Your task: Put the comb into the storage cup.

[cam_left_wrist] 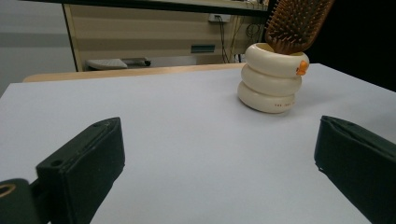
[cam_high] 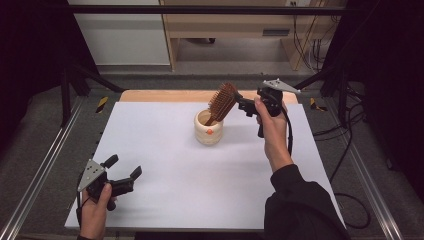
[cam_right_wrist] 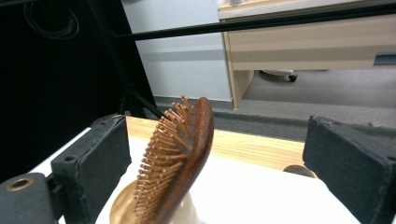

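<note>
A wooden hairbrush (cam_high: pixel 222 102) is seen standing handle-down in a cream ribbed holder (cam_high: pixel 209 131), which rests on the white table (cam_high: pixel 165 150) a little beyond its middle; the brush head leans up and to the right out of the holder's mouth. In the high view the right gripper (cam_high: pixel 241 103) is held above the table just to the right of the brush head, and its jaws are pointed at the brush. How those jaws stand is better told from the right gripper view, where they are spread wide with the hairbrush (cam_right_wrist: pixel 180 156) standing between them, nearer the left jaw and touched by neither; the polished back of the brush and its wooden bristles are shown edge-on there, with the rim of the holder (cam_right_wrist: pixel 122 205) just below. The left gripper (cam_high: pixel 124 172) is held low over the near left corner of the table, well apart from the holder, and its jaws are parted with nothing between them. From the left gripper view the side of the holder (cam_left_wrist: pixel 271 79) is shown as three stacked rings with a small orange tab at the top ring, a detail barely made out from above, and the bristled face of the hairbrush (cam_left_wrist: pixel 296 23) is seen rising from it. A strip of bare wood (cam_high: pixel 165 96) is seen along the far edge of the table.
</note>
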Available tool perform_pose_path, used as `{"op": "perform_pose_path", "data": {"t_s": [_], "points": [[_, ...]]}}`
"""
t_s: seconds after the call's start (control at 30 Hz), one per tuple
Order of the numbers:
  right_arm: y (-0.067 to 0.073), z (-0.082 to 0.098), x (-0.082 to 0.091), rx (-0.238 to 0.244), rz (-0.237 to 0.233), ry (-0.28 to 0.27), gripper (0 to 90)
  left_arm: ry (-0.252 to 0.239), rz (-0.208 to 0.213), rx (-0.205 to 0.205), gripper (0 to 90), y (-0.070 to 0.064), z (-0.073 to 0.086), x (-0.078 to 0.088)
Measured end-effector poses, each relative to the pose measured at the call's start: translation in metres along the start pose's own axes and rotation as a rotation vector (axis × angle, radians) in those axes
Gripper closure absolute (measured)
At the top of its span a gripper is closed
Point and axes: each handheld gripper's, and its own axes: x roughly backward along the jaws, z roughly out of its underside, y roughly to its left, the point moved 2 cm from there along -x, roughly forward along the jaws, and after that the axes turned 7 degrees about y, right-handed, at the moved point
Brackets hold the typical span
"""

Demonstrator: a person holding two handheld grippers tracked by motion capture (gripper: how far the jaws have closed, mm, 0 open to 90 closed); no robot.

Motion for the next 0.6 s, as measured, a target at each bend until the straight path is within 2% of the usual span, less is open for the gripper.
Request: {"op": "perform_pose_path", "data": {"t_s": [0.1,0.37,0.5,0.6], "points": [[0.000,0.002,0.004,0.030,0.037,-0.021,6.5,0.000,-0.001,-0.001,1.8,0.000,0.000,0.000],[-0.005,0.004,0.021,0.079,0.044,-0.044,6.0,-0.005,0.002,-0.005,1.8,-0.001,0.000,0.001],[-0.008,0.003,0.029,0.071,0.043,-0.059,4.6,-0.014,-0.003,-0.006,1.8,0.000,-0.001,0.002],[-0.009,0.002,0.035,0.083,0.036,-0.072,4.5,-0.016,-0.005,-0.007,1.8,0.000,0.000,0.002]]}}
